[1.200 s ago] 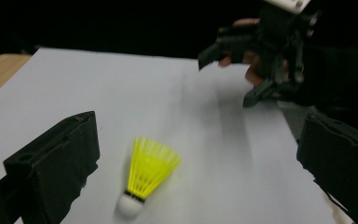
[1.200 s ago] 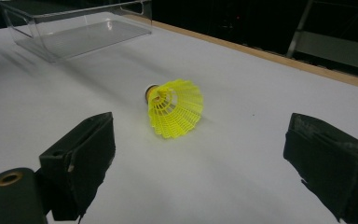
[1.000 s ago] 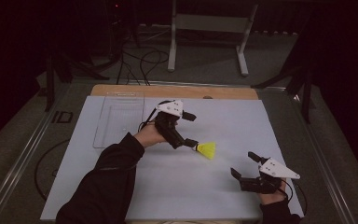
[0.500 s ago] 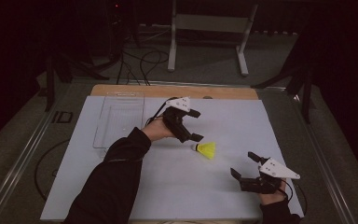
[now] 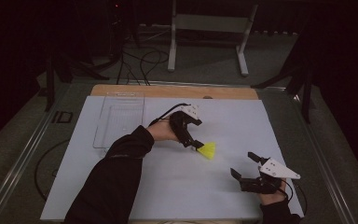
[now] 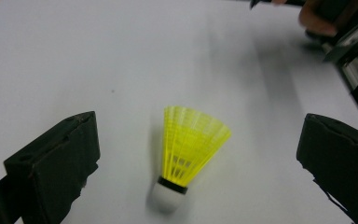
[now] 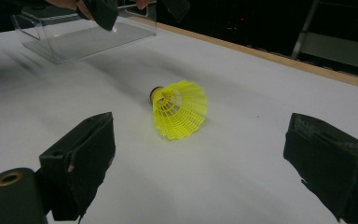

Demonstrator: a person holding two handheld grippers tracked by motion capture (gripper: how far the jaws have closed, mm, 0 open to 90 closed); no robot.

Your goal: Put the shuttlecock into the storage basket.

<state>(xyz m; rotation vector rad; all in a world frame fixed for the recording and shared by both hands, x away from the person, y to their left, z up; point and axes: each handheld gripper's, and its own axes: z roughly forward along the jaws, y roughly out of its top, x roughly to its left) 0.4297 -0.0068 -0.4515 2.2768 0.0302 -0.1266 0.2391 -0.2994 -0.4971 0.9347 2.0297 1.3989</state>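
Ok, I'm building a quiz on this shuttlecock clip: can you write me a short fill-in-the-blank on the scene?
1. The shuttlecock lying on the white table has a skirt coloured ____.
2. The jaws of the left gripper stand ____ on either side of it.
3. The right gripper holds ____.
4. The clear box lies on the person's ____ side.

Missing words: yellow; open; nothing; left

High view looks down; both gripper views closely share the shuttlecock (image 6: 191, 140).

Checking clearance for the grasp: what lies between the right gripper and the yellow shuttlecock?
Nothing: in the right gripper view, only bare white table surface separates the open right gripper from the yellow shuttlecock.
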